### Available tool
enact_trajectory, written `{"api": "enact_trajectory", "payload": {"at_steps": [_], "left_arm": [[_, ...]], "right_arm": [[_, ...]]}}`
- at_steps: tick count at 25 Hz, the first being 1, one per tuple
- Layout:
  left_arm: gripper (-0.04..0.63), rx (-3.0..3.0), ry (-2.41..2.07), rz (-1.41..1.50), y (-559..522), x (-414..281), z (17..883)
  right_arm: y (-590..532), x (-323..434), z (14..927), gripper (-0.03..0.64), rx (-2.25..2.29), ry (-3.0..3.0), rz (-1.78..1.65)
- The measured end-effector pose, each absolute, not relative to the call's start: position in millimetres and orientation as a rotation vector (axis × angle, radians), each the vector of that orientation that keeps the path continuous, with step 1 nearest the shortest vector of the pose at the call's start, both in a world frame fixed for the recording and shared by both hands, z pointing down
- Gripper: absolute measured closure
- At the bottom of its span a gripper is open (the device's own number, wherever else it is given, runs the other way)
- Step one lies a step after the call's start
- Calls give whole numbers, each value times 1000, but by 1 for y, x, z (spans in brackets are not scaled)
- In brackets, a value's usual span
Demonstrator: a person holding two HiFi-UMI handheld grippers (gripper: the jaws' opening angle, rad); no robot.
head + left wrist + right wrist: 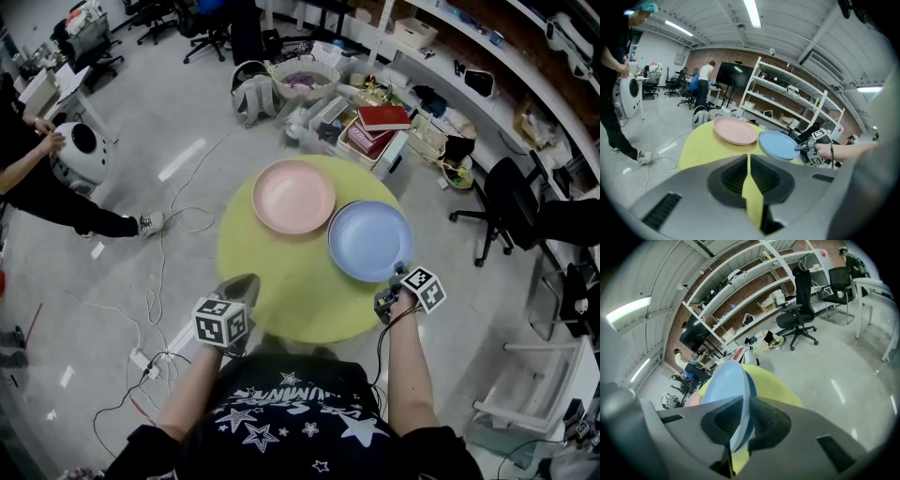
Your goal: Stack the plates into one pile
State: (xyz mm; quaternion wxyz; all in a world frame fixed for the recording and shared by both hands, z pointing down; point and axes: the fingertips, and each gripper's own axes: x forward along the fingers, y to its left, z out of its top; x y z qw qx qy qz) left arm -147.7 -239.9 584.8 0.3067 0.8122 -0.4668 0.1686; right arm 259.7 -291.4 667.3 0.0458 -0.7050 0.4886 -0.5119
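Note:
A pink plate (pixel 292 195) (pixel 734 130) and a blue plate (pixel 368 239) (pixel 777 144) lie side by side on a round yellow table (pixel 281 291), almost touching. My right gripper (pixel 396 278) (pixel 743 401) is at the blue plate's near right rim. In the right gripper view that rim (pixel 738 394) runs between the jaws and fills the gap, with both jaws against it. My left gripper (pixel 242 284) (pixel 749 159) hovers over the table's near left edge. Its jaws meet at the tips with nothing in them. It is well short of the pink plate.
Beyond the table stand boxes, a red book (pixel 384 117) and a backpack (pixel 251 94). A black office chair (pixel 511 202) is to the right. A person (pixel 37 178) stands at the left by a white device (pixel 80 150). Cables (pixel 169 220) trail over the floor.

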Motion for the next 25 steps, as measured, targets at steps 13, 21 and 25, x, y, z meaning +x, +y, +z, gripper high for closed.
{"api": "enact_trajectory", "payload": {"at_steps": [13, 21, 25], "left_arm": [[565, 2176, -1207, 424, -249, -144, 582], [565, 2199, -1232, 389, -272, -156, 574], [565, 2205, -1246, 373, -283, -165, 570]], "right_arm": [[-296, 254, 646, 471, -2576, 1898, -1212], [-343, 169, 574, 471, -2502, 2411, -652], [-353, 96, 576, 472, -2278, 2613, -672]]}}
